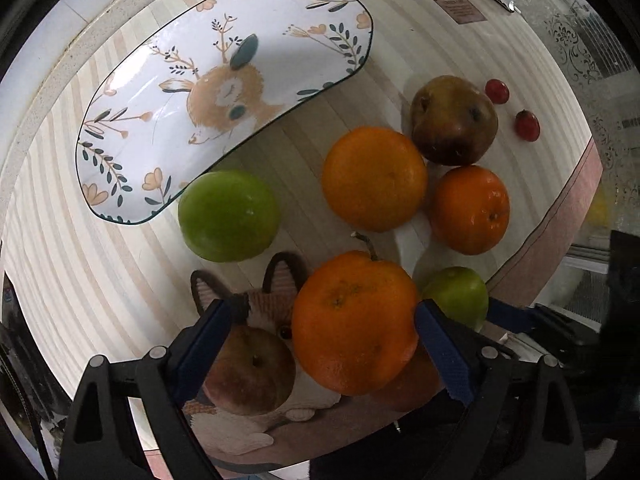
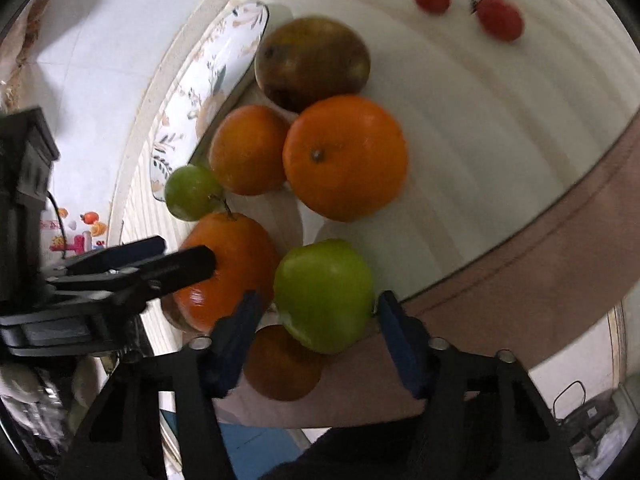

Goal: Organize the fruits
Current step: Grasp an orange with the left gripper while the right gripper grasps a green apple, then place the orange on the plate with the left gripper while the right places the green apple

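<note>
Across the left wrist frame spread the striped worktop (image 1: 100, 280), with a deer-print plate (image 1: 168, 92) lying bare at upper left. At lower centre the left gripper (image 1: 322, 334) stood with its fingers (image 1: 442, 354) wide; a stemmed orange (image 1: 354, 324) sat between them, touching the right finger, while a gap showed at the left one. A brown apple (image 1: 250, 370) lay at lower left beside that orange. Mid-frame lay a green apple (image 1: 228, 216) touching the plate's rim, a second orange (image 1: 374, 178), a third orange (image 1: 472, 210) just right of it, and a brown pear (image 1: 454, 120) above them. Two cherry tomatoes (image 1: 527, 125) sat apart at upper right.

In the right wrist frame, the right gripper (image 2: 318, 322) at lower centre held its fingers (image 2: 394, 334) wide around a smaller green apple (image 2: 324, 294), the right finger near its skin; whether they pressed it could not be told. The left gripper reached in from the left edge, touching the stemmed orange.
</note>
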The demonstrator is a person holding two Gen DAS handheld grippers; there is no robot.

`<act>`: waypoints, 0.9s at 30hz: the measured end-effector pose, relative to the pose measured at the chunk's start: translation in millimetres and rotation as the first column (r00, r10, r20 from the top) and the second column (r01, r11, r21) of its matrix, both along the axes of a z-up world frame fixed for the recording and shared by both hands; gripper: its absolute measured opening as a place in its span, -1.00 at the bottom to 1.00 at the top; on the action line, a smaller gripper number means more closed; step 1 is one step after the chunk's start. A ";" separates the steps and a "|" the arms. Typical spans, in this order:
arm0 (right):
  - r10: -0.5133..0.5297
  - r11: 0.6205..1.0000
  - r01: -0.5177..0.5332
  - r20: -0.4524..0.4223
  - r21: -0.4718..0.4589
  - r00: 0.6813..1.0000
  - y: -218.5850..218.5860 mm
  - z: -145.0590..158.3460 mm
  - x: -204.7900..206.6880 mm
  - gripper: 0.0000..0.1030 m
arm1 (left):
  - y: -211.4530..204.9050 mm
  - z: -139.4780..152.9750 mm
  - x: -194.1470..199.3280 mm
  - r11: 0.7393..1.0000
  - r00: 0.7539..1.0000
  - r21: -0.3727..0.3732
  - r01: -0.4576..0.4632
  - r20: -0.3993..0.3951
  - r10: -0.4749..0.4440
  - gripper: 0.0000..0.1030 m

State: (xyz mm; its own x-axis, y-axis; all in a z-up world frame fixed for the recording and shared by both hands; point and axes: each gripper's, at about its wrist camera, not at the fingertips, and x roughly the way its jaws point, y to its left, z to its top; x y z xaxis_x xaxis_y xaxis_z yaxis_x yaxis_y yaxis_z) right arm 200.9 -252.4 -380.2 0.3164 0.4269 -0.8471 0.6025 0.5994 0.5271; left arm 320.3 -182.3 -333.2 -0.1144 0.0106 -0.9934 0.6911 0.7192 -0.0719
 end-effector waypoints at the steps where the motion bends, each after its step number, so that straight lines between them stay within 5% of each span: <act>1: 0.011 1.000 -0.011 0.011 -0.021 1.000 2.7 0.8 2.5 0.10 | -0.9 -0.6 1.5 1.000 1.000 -0.002 0.000 -0.005 0.000 0.82; 9: 0.049 0.979 -0.062 -0.070 -0.196 0.996 -5.3 12.1 -5.1 0.09 | 1.0 -6.4 4.5 1.000 0.999 -0.017 0.021 -0.029 -0.022 0.85; 17: 0.067 0.976 -0.082 -0.082 -0.200 0.994 -2.6 7.9 4.3 0.11 | -22.8 -30.1 -16.8 0.997 0.996 -0.021 0.075 -0.048 -0.076 0.80; 19: 0.056 0.978 -0.072 -0.082 -0.198 0.995 -2.2 6.5 9.3 0.11 | -24.5 -33.5 -19.1 0.996 0.994 -0.074 0.053 -0.086 -0.060 0.48; 27: 0.070 0.982 -0.084 -0.088 -0.168 0.994 -5.0 0.6 7.3 0.11 | -22.4 -30.7 -38.1 0.993 0.996 -0.078 0.083 -0.017 -0.085 0.46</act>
State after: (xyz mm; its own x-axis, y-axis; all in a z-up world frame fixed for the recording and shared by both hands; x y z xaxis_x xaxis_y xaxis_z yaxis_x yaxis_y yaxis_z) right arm 208.2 -257.4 -379.6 0.2156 0.2939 -0.9312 0.5875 0.7227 0.3641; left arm 282.2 -204.7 -363.9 -0.1368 -0.0557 -0.9890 0.7466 0.6504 -0.1399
